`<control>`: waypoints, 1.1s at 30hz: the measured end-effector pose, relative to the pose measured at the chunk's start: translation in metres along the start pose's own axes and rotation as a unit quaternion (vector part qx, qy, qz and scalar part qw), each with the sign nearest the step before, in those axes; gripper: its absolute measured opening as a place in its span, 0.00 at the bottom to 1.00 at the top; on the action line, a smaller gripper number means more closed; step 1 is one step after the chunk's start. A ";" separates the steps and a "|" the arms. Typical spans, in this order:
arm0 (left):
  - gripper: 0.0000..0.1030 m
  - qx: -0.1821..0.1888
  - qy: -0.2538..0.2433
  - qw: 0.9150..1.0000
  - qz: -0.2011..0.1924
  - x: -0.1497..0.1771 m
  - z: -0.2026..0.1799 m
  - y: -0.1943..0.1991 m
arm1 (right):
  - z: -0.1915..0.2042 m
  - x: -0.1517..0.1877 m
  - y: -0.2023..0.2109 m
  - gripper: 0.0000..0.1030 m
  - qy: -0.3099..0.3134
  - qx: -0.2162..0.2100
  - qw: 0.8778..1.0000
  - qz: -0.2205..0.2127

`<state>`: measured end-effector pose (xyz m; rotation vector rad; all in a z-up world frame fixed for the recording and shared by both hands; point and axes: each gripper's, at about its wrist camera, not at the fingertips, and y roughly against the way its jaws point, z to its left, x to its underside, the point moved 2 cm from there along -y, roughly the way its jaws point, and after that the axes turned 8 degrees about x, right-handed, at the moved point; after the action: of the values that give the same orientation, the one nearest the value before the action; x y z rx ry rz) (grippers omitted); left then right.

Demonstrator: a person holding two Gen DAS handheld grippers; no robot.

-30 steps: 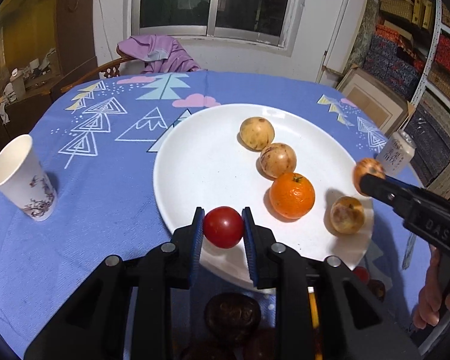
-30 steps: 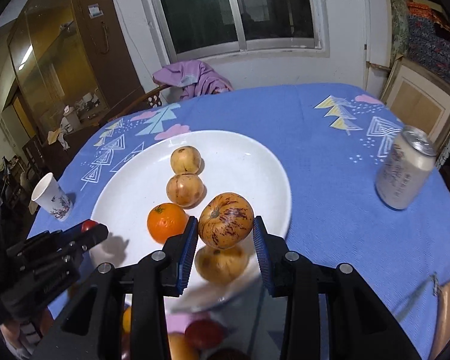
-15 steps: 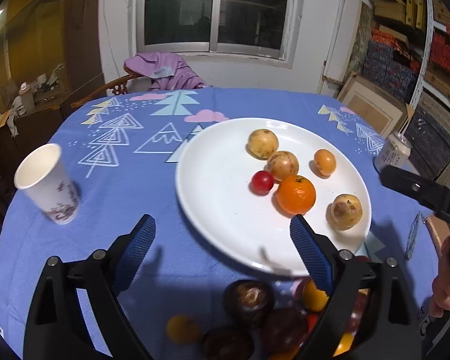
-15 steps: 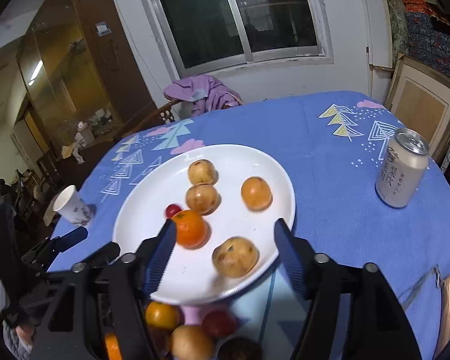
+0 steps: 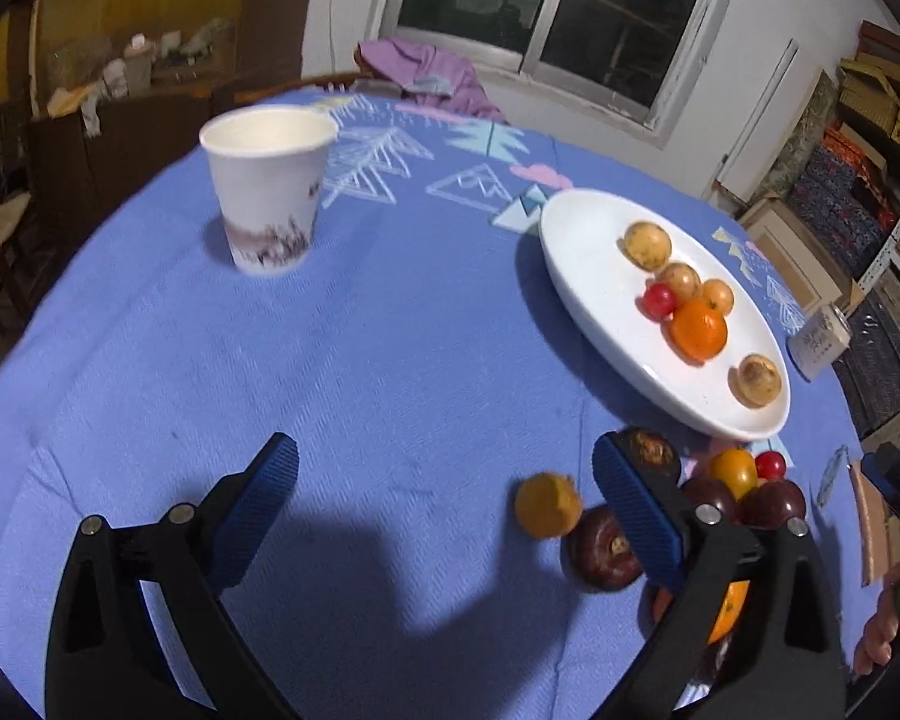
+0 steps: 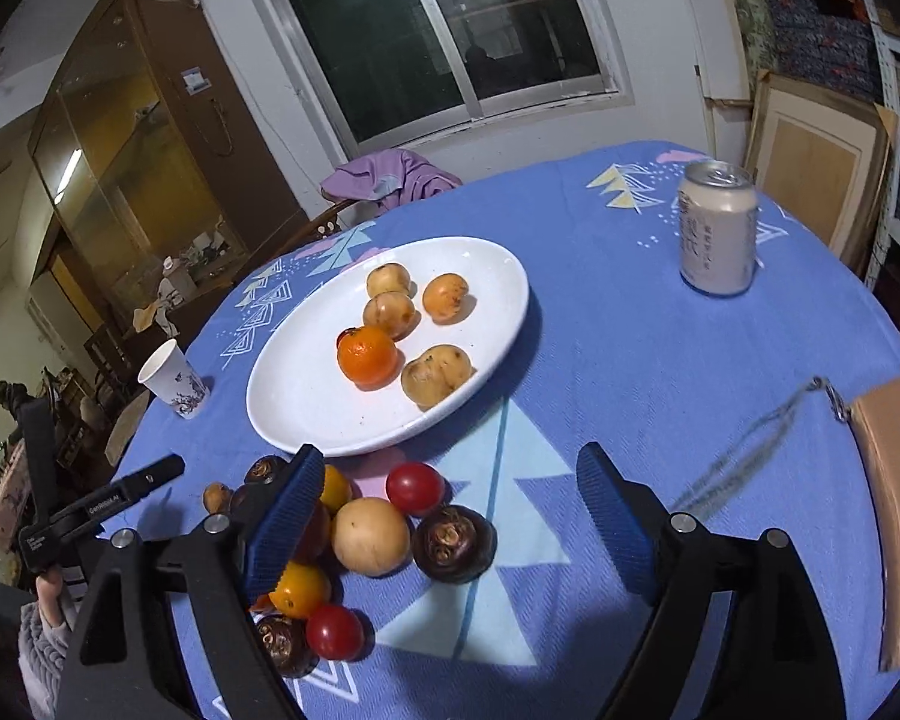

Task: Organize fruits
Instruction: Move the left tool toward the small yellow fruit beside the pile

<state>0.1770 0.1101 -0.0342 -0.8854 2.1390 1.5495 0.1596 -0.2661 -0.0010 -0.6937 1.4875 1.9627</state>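
Note:
A white plate (image 5: 594, 276) (image 6: 306, 396) holds an orange (image 5: 697, 330) (image 6: 367, 356), a red cherry tomato (image 5: 658, 300) and several tan round fruits (image 6: 437, 374). A pile of loose fruit lies on the cloth in front of the plate: dark brown ones (image 5: 604, 548) (image 6: 453, 543), a tan one (image 6: 370, 535), red tomatoes (image 6: 414, 487) and small orange ones (image 5: 548, 504). My left gripper (image 5: 444, 507) is open and empty, left of the pile. My right gripper (image 6: 450, 522) is open and empty over the pile's right side.
A paper cup (image 5: 267, 189) (image 6: 173, 379) stands left of the plate. A drink can (image 6: 717, 228) (image 5: 821, 341) stands to the right. A tan pouch with a chain (image 6: 894, 498) lies at the right edge. A blue patterned cloth (image 5: 360, 360) covers the round table.
Both grippers let go of their fruit onto the plate, opened wide and pulled back. The left one swung left toward the cup; the right one drew back over the loose pile.

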 end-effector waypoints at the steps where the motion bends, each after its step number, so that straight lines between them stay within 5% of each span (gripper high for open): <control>1: 0.94 0.002 0.002 1.000 0.008 0.002 0.000 -0.002 | -0.003 -0.001 0.001 0.84 -0.006 -0.001 1.000 -0.001; 9: 0.94 -0.002 -0.024 0.999 0.047 0.013 -0.015 -0.016 | -0.017 -0.002 -0.004 0.84 -0.037 -0.010 0.999 0.021; 13: 0.95 -0.034 -0.033 0.997 0.056 0.016 -0.014 -0.025 | -0.020 -0.002 -0.003 0.85 -0.043 -0.011 0.999 0.021; 18: 0.95 -0.046 -0.008 0.998 0.036 0.009 0.002 -0.009 | -0.021 -0.002 0.000 0.85 -0.048 -0.014 0.999 0.019; 24: 0.95 -0.014 0.042 0.999 0.027 0.009 0.026 0.004 | -0.019 -0.004 0.004 0.85 -0.042 -0.023 0.999 0.017; 33: 0.95 -0.016 -0.033 0.999 0.036 0.022 -0.011 -0.007 | -0.016 -0.002 0.001 0.85 -0.038 -0.019 0.999 0.021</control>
<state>0.1664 0.0925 -0.0488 -0.7641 2.1262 1.6291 0.1617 -0.2825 -0.0027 -0.6019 1.4330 2.0310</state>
